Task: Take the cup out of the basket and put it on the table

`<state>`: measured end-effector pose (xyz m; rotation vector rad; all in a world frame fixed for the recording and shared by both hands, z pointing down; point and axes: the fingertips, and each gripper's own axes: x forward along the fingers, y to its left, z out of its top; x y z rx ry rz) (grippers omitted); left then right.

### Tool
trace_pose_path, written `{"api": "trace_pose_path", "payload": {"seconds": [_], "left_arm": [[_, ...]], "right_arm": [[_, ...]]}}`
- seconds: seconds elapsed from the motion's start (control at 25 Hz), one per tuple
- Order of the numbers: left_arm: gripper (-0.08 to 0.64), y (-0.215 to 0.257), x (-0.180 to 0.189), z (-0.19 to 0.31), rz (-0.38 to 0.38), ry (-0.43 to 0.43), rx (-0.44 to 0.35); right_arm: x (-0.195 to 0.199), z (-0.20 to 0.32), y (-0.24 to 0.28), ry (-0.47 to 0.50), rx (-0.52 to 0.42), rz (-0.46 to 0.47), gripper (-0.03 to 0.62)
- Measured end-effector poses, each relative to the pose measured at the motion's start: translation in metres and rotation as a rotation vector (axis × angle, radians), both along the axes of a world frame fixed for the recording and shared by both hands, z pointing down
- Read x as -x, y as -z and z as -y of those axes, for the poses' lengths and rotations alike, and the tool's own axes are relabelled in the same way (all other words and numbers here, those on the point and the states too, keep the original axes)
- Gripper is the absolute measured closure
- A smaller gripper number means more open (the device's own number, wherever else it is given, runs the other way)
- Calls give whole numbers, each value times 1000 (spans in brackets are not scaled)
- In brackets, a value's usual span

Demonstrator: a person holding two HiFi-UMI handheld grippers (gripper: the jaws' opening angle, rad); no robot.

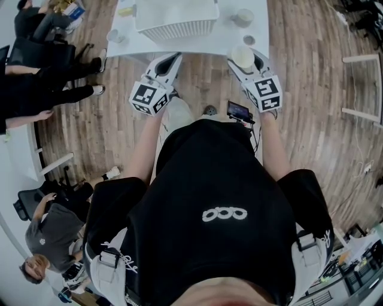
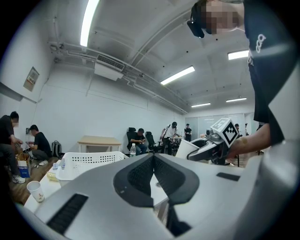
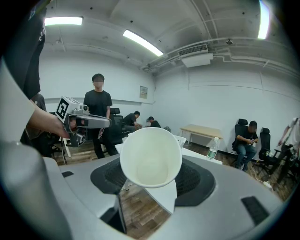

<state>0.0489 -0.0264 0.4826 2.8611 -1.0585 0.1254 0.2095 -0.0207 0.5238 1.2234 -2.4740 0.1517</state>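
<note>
Two tools are held up side by side before the person's chest. The right tool (image 3: 152,182) grips a white paper cup (image 3: 151,157) between its wide-set jaws, one pad on each side of the cup's wall. The cup is tilted, with its open mouth turned back toward that tool's camera and nothing visible inside. The left tool (image 2: 153,159) has its jaws brought together at the tips, with nothing between them.

From the head view, the right tool (image 1: 245,60) holds the paper cup (image 1: 242,55) in the air at the near edge of the white desk (image 1: 239,39). It is to the right of the white slotted basket (image 1: 176,24) and apart from it. The left tool (image 1: 173,58) hangs over the wooden floor (image 1: 197,77), just short of the desk edge below the basket. Another cup (image 1: 242,17) stands on the desk to the basket's right.
</note>
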Motion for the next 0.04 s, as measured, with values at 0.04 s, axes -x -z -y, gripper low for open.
{"api": "trace_pose_path", "payload": {"seconds": [0.04], "left_arm": [[551, 0, 0, -1, 0, 0, -1]], "right_arm": [[1, -1, 0, 0, 0, 1, 299]]}}
